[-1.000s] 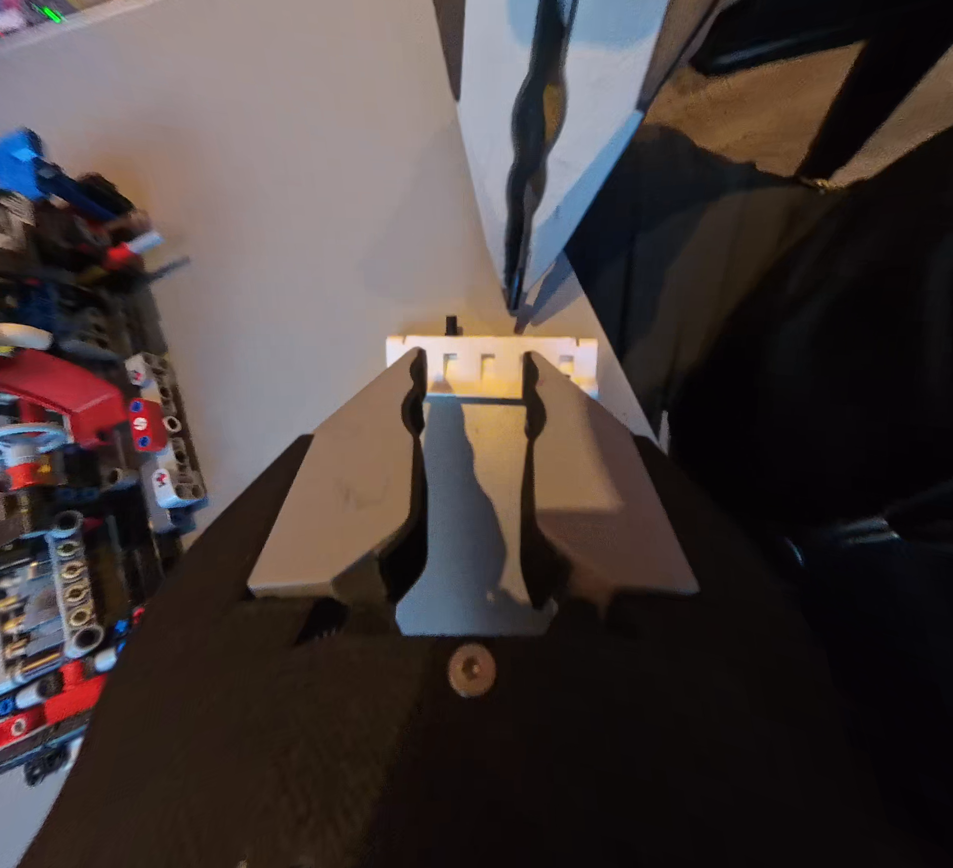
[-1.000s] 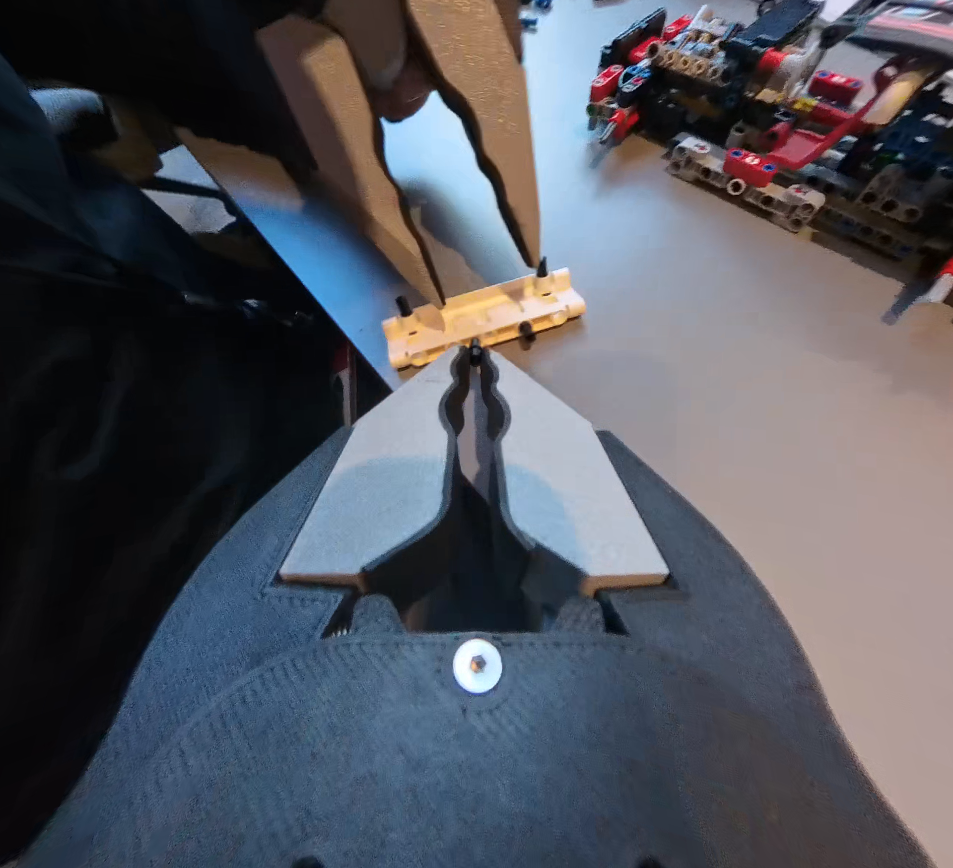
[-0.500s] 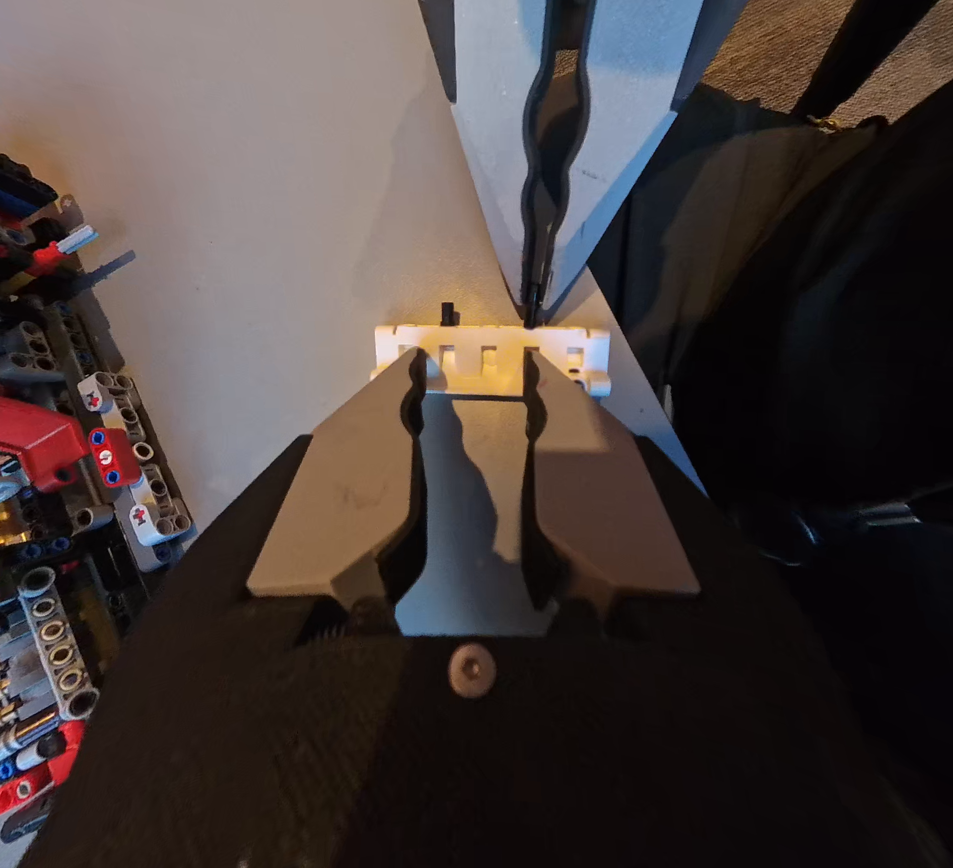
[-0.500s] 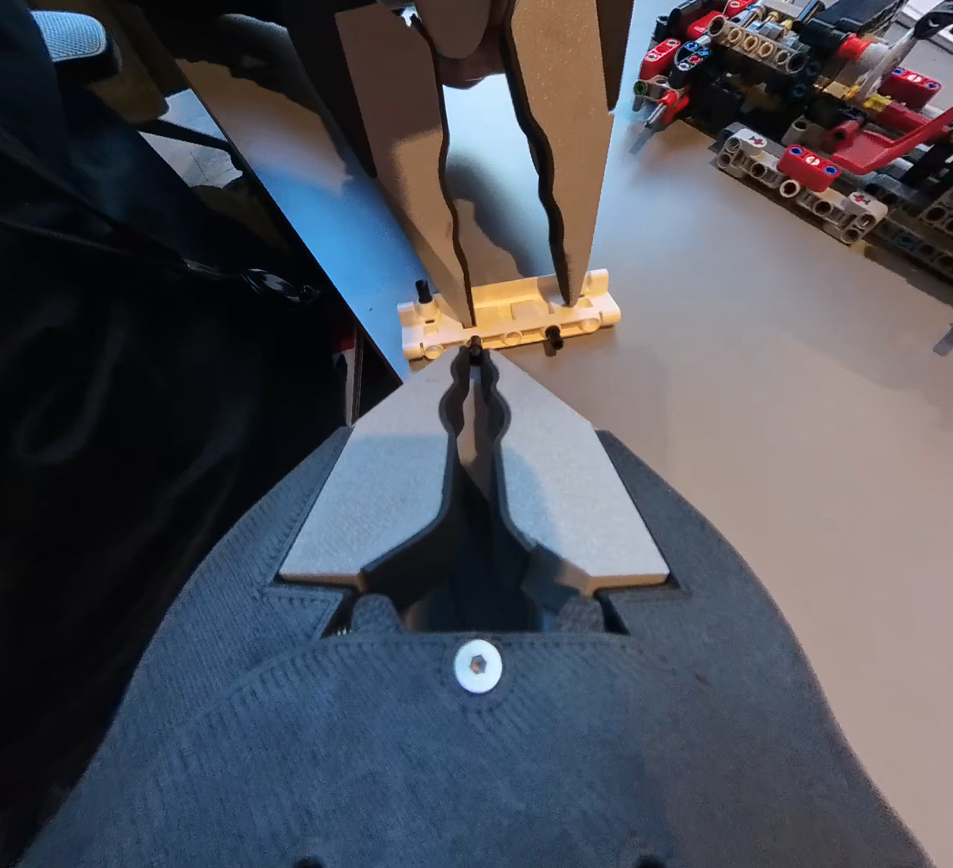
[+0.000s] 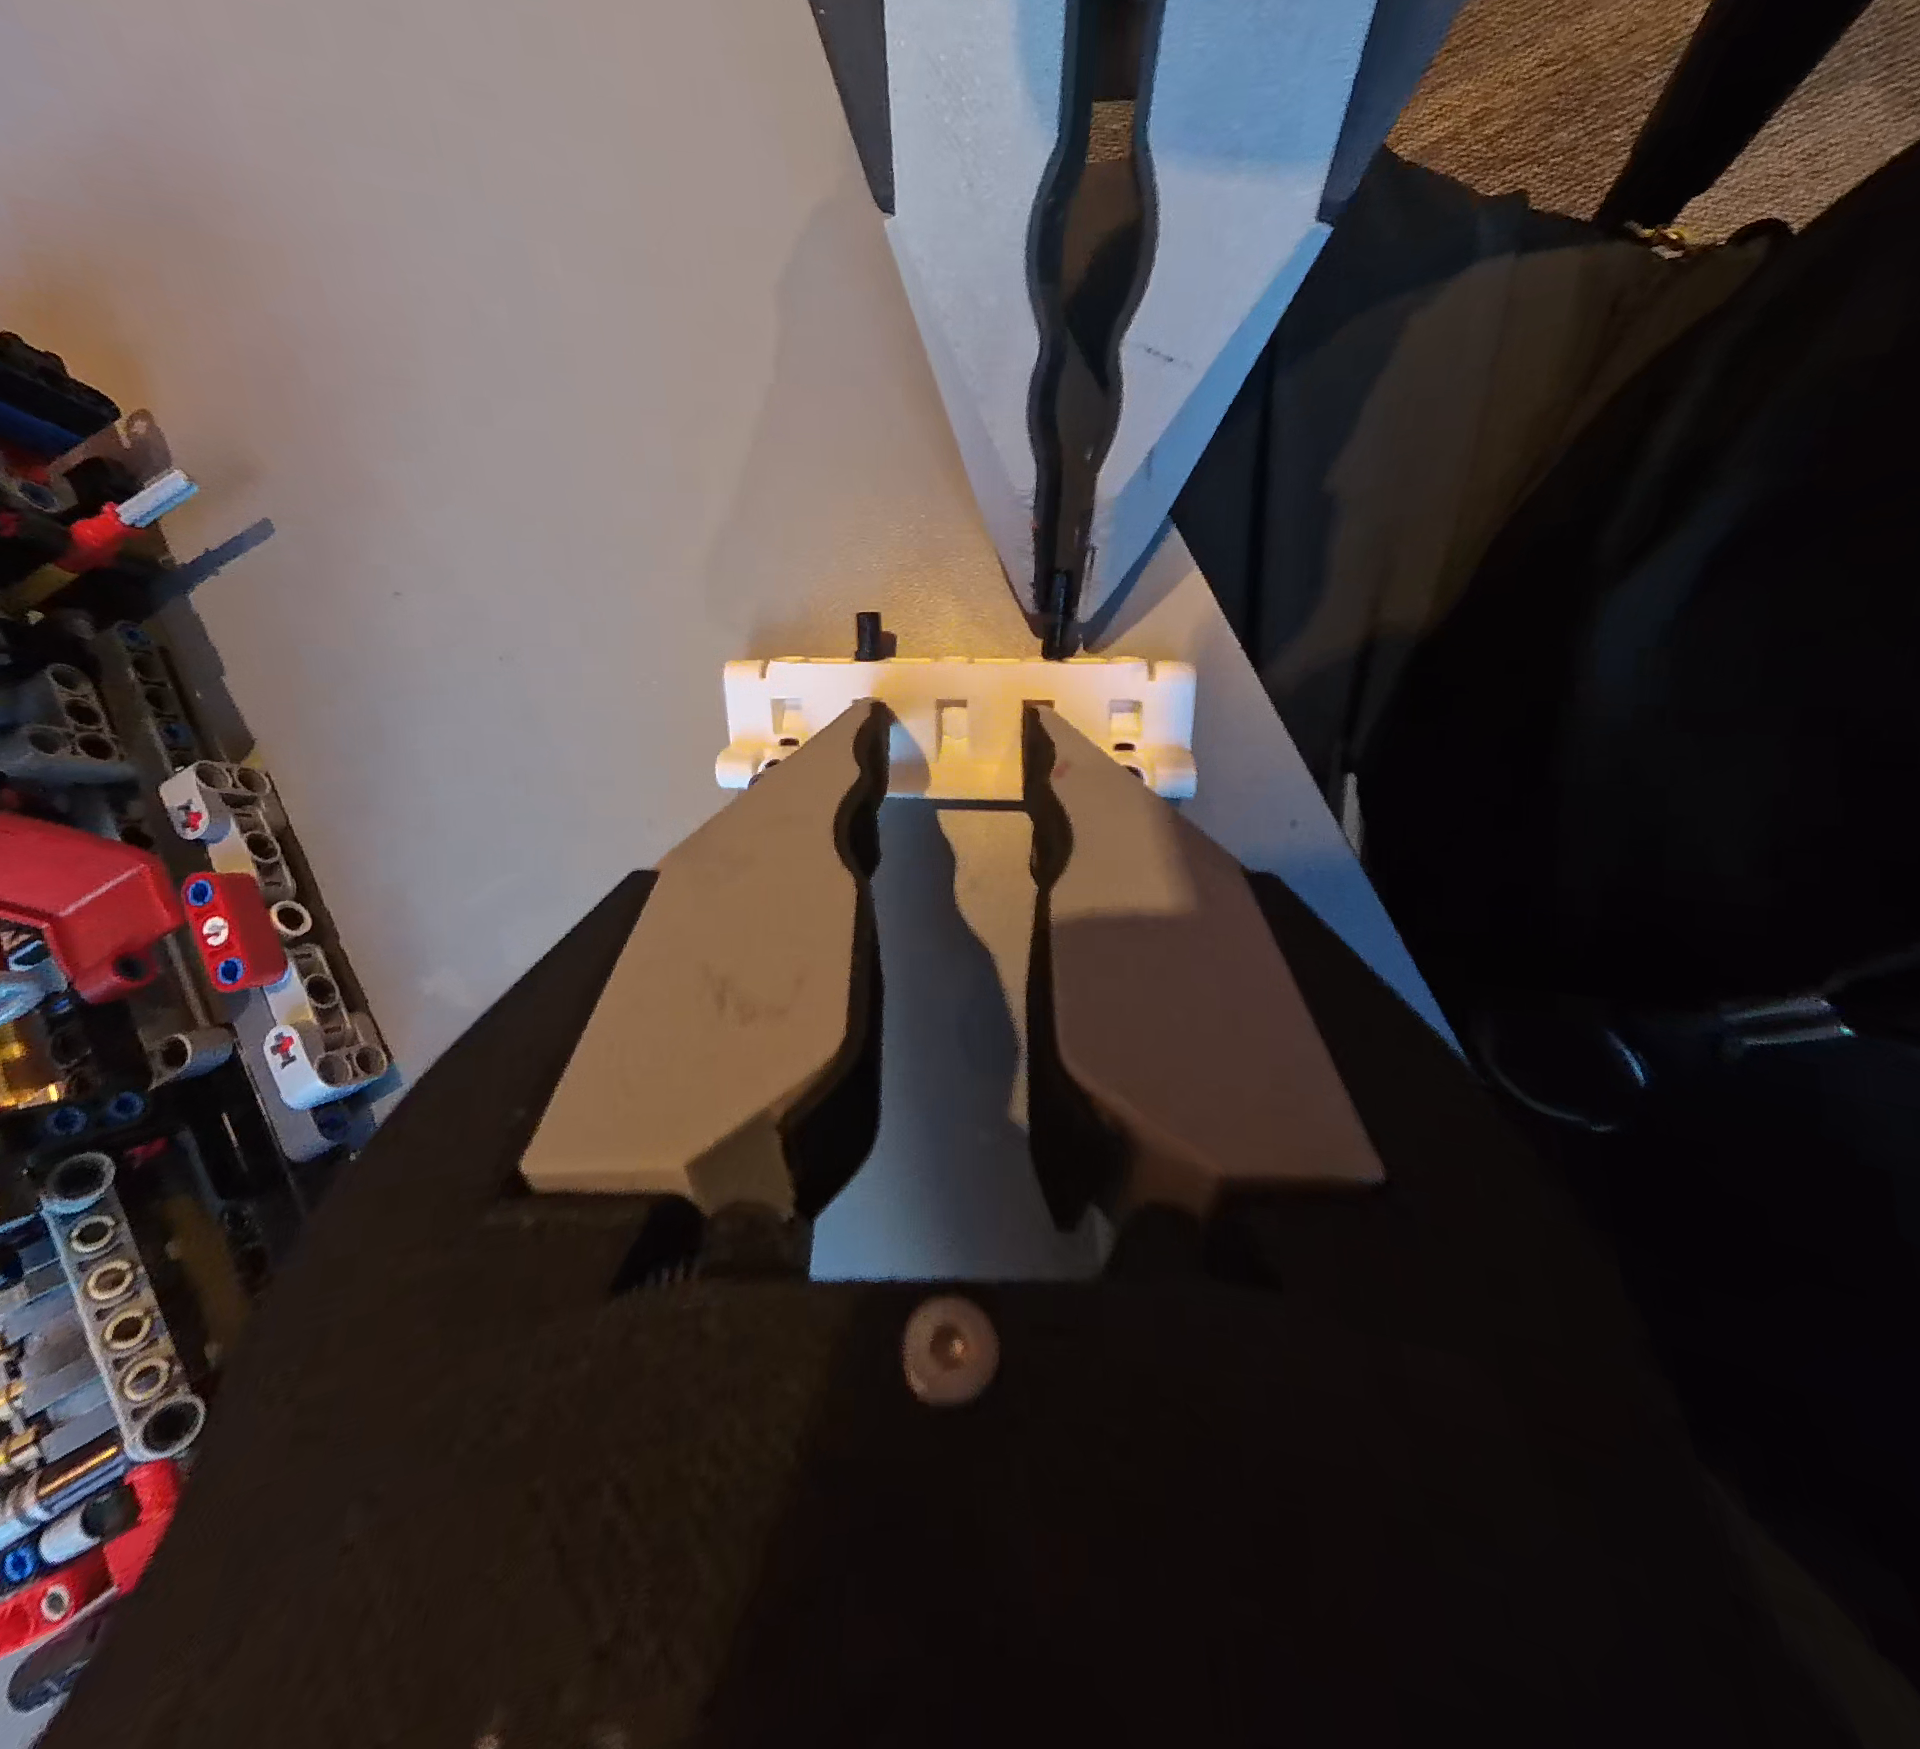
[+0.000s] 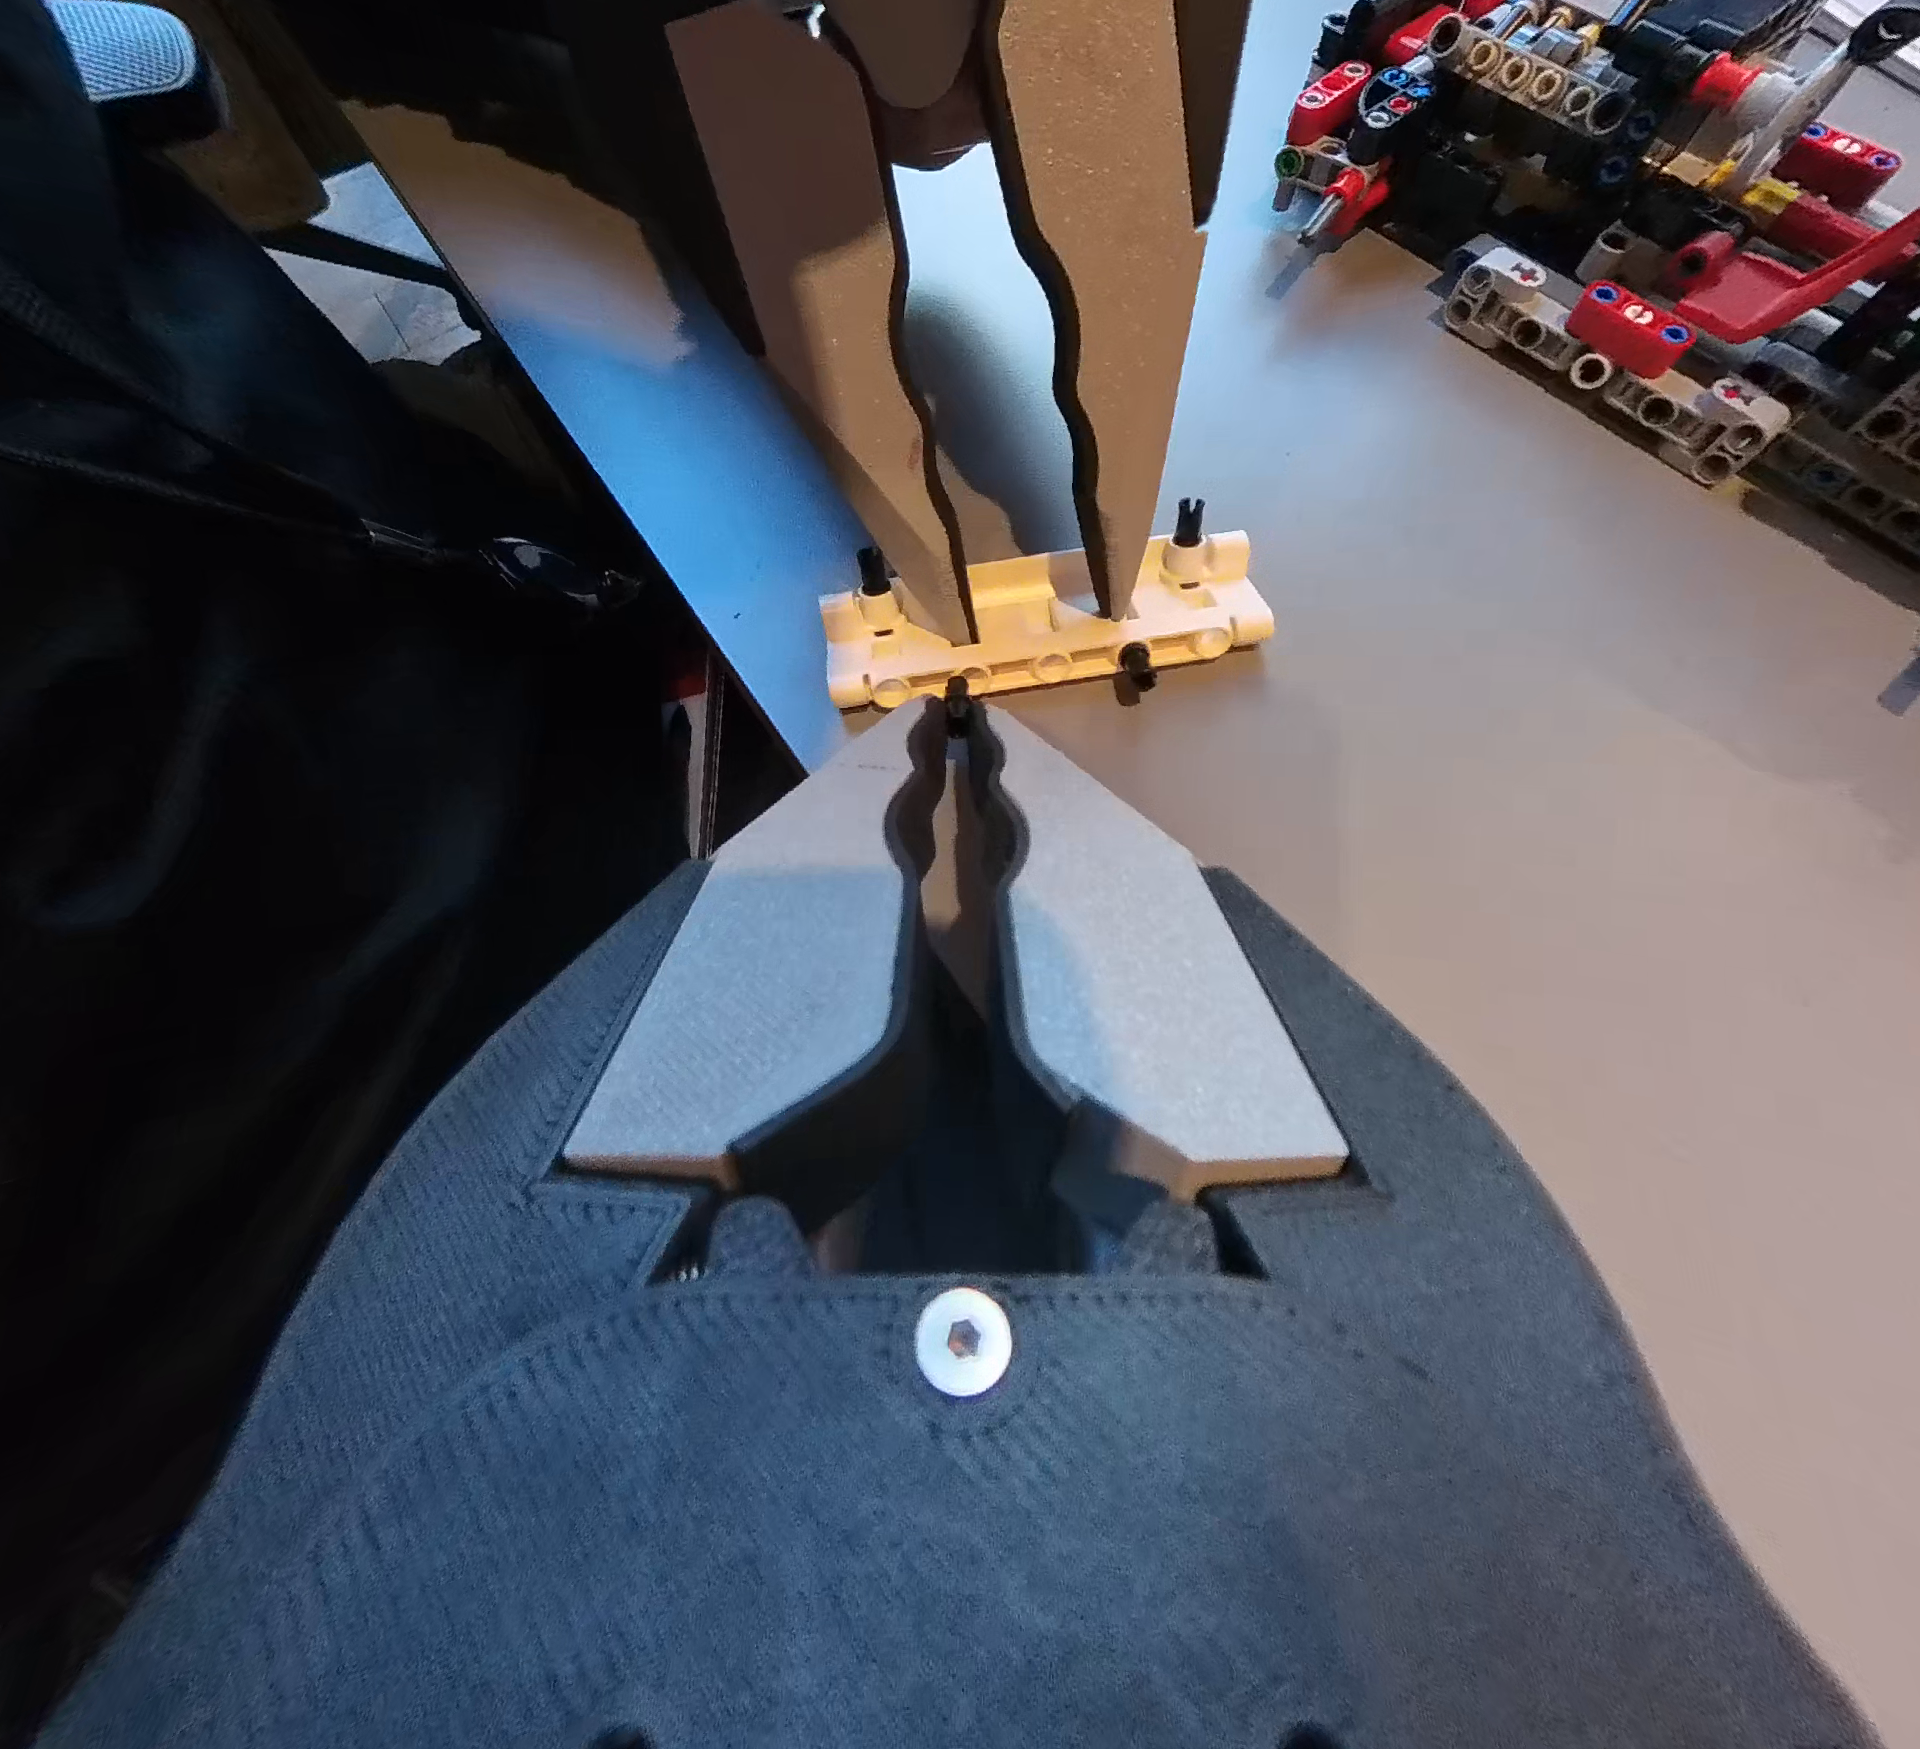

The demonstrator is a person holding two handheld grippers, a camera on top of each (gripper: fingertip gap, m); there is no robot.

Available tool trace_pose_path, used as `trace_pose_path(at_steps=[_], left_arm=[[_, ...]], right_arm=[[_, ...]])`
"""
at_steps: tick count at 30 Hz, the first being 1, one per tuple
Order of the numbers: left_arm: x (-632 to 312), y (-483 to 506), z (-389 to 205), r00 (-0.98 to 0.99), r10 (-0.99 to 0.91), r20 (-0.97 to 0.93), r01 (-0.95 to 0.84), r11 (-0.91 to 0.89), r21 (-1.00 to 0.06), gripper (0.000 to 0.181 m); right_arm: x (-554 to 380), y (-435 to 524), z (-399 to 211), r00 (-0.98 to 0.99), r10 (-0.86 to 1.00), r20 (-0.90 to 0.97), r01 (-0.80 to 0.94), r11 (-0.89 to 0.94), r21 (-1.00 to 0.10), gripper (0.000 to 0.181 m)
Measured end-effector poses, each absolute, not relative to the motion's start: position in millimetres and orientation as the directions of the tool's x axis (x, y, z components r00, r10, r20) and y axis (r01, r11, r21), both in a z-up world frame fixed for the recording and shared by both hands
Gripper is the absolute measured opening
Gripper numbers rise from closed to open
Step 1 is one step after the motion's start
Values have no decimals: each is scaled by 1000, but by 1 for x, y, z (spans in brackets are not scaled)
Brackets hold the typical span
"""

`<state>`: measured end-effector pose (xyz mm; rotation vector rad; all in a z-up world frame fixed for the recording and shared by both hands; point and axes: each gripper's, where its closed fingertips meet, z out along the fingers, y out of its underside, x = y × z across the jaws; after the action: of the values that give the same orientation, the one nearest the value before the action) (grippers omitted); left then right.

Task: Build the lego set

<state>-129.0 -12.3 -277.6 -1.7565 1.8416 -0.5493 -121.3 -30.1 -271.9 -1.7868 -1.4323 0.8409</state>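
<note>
right fingers (image 6: 961,769): clamped on black pin (image 6: 957,707), tip at panel's near edge hole
left fingers (image 5: 831,764): apart, tips pressed down on white panel (image 6: 1049,624)
panel: flat on table (image 6: 1455,816) near its edge, long axis crosswise to right gripper (image 6: 958,738)
texture: matte grey fingers, glossy plastic panel
far: part-built model (image 6: 1662,172)
</note>
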Motion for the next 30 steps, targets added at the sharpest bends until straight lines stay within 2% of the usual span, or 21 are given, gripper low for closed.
trace_pose_path(at_steps=[9,15,30], left_arm=[[-128,-13,-278,-33,-997,-76,-765,74,-640,23],[-128,-14,-278,-50,-997,-62,-756,79,-650,23],[-130,-17,-278,-96,-994,-59,-730,111,-674,23]], right_arm=[[-122,-30,-271,173,985,-12,562,-108,-820,2],[-124,-30,-267,185,974,132,575,2,-818,2],[-125,-30,-275,163,951,264,644,100,-759,2]])
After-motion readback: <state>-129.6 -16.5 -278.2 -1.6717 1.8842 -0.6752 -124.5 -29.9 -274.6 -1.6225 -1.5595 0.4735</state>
